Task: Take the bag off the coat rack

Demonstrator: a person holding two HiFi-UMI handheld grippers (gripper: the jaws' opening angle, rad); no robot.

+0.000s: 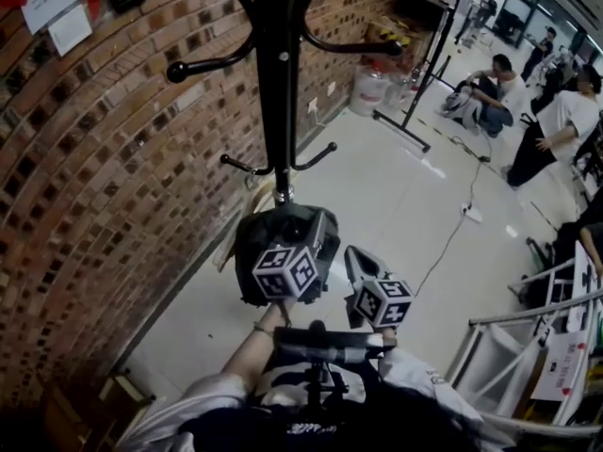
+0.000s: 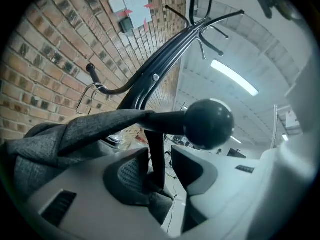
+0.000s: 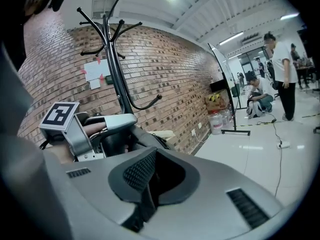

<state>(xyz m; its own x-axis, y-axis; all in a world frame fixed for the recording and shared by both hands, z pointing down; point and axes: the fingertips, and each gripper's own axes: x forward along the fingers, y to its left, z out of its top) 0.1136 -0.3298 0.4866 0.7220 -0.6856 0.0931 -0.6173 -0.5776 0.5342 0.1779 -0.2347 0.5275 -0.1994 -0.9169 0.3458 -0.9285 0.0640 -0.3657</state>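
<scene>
The black coat rack point(image 1: 276, 83) stands by the brick wall. A dark grey bag point(image 1: 283, 235) hangs low on its pole. In the left gripper view the bag's grey strap point(image 2: 95, 126) lies over a ball-tipped hook point(image 2: 209, 123). A dark strip of the bag hangs down between the jaws of my left gripper point(image 2: 159, 171), which stands open with its pads off the strip. Its marker cube point(image 1: 285, 271) sits right at the bag. My right gripper point(image 1: 356, 262) hovers just right of the bag, shut and empty point(image 3: 147, 194). It looks toward the rack point(image 3: 112, 59).
The brick wall point(image 1: 85, 186) runs along the left, with papers point(image 1: 57, 8) pinned to it. People point(image 1: 495, 92) sit and stand at the far right. A cable point(image 1: 452, 234) crosses the floor. A white metal frame point(image 1: 528, 347) stands at the lower right, water jugs point(image 1: 369, 88) behind.
</scene>
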